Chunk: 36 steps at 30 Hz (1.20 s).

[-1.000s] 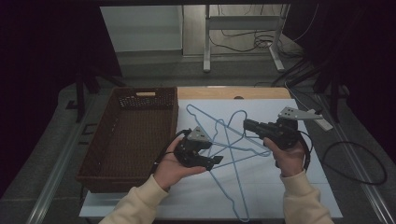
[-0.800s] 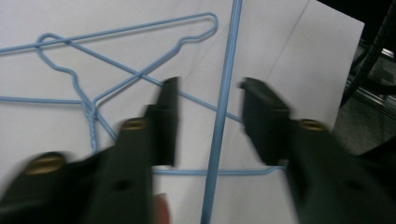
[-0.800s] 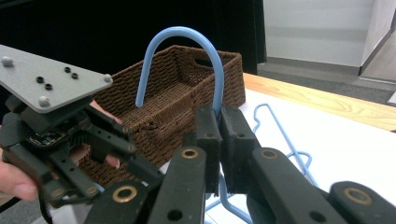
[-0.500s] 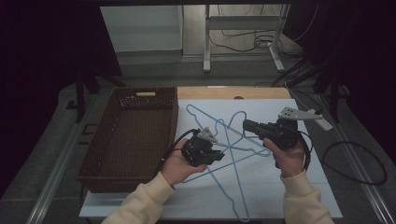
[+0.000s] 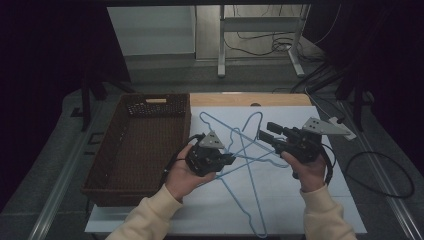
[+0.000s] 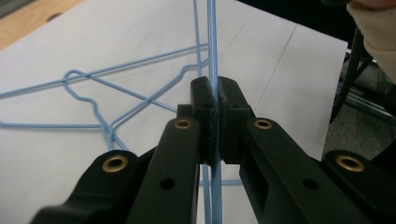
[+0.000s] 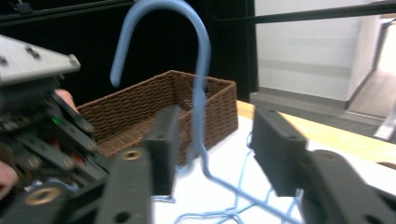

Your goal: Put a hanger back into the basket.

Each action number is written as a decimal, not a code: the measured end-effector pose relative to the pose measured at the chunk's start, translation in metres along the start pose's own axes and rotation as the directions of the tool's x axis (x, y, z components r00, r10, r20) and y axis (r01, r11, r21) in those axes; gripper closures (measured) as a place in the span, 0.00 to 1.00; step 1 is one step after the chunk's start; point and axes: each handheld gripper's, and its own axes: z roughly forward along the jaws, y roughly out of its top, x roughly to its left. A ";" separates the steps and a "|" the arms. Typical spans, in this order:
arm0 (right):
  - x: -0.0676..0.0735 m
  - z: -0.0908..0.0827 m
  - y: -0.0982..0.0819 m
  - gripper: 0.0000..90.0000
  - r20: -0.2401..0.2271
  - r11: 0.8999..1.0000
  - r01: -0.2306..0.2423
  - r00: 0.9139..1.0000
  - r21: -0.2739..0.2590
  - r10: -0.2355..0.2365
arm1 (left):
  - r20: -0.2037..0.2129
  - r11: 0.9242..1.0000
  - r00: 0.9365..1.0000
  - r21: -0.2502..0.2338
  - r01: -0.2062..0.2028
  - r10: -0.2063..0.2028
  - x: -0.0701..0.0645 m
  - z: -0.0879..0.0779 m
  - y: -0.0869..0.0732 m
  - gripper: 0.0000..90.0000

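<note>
Hangers (image 5: 240, 150) of blue wire lie crossed on the white sheet (image 5: 280, 190) over my bench, and I hold one of them.

My left gripper (image 5: 227, 159) has its jaws pressed together on a thin blue wire, which runs straight up between the pads (image 6: 205, 100) in the left gripper view. My right gripper (image 5: 265, 134) has just let its jaws spread; a hanger's hook (image 7: 161, 28) and neck stand upright in the gap between them, just beside the left-hand pad in the right gripper view, and I cannot tell whether it touches. More blue wire crosses flat on the sheet between my two hands. Left of the sheet sits a brown wicker basket (image 5: 135, 145), its near wall just beside my left hand (image 5: 182, 175).
</note>
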 end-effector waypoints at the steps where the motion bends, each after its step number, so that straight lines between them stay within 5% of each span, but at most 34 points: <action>1: 0.000 -0.002 -0.002 0.49 0.008 1.000 0.001 1.000 0.002 -0.002 | -0.003 1.000 1.000 -0.005 0.004 -0.004 0.001 -0.003 0.000 0.97; 7: -0.003 -0.012 -0.019 0.39 0.043 0.998 0.041 0.998 0.048 -0.043 | -0.032 0.999 0.999 -0.042 0.023 -0.024 0.012 -0.024 -0.005 0.97; 22: -0.024 -0.026 -0.074 0.32 0.108 0.988 0.029 0.993 0.152 -0.046 | -0.082 0.984 0.991 -0.152 0.092 -0.105 0.043 -0.076 -0.031 0.97; 36: -0.035 -0.029 -0.091 0.32 0.126 0.979 -0.012 0.992 0.204 -0.014 | -0.175 0.953 0.965 -0.266 0.146 -0.196 0.076 -0.151 -0.075 0.97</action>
